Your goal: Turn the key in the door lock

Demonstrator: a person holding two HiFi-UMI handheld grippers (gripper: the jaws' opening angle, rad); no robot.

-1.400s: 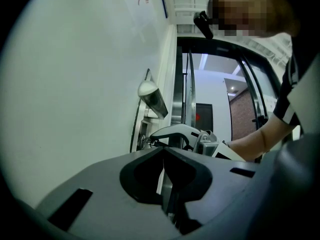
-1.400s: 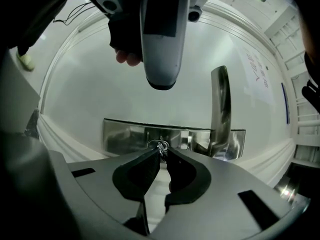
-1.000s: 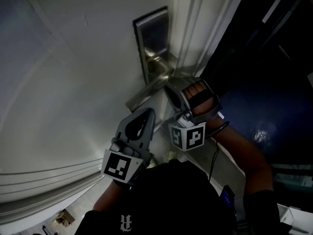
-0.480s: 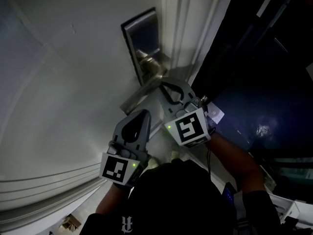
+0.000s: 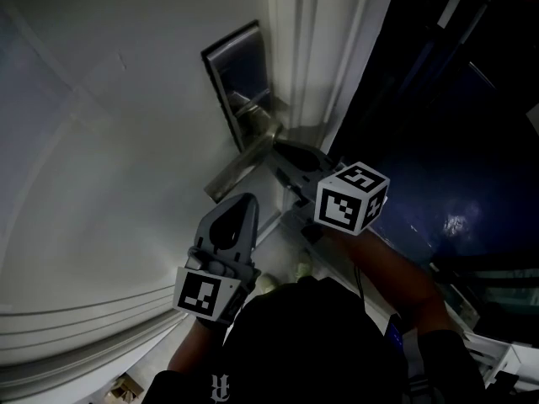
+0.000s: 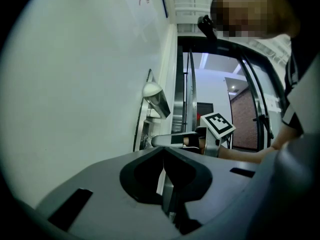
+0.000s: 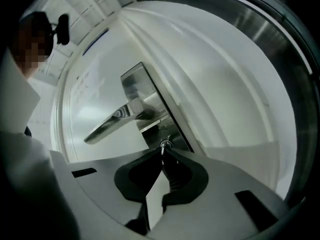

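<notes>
A silver lock plate with a lever handle is fixed to the white door. In the right gripper view the handle sticks out left, and below it a small metal key sits in the lock. My right gripper is shut on that key. From the head view my right gripper reaches in under the handle and hides the key, its marker cube turned to the right. My left gripper hangs lower left, shut on nothing, apart from the door hardware.
The white door frame runs beside the lock plate on the right. Beyond it lies a dark opening. In the left gripper view the door edge and a lit corridor with a glass door show behind the right gripper's cube.
My right gripper has rolled at the lock while staying there: its marker cube swung from below the wrist up and to the right. The left gripper has barely moved.
</notes>
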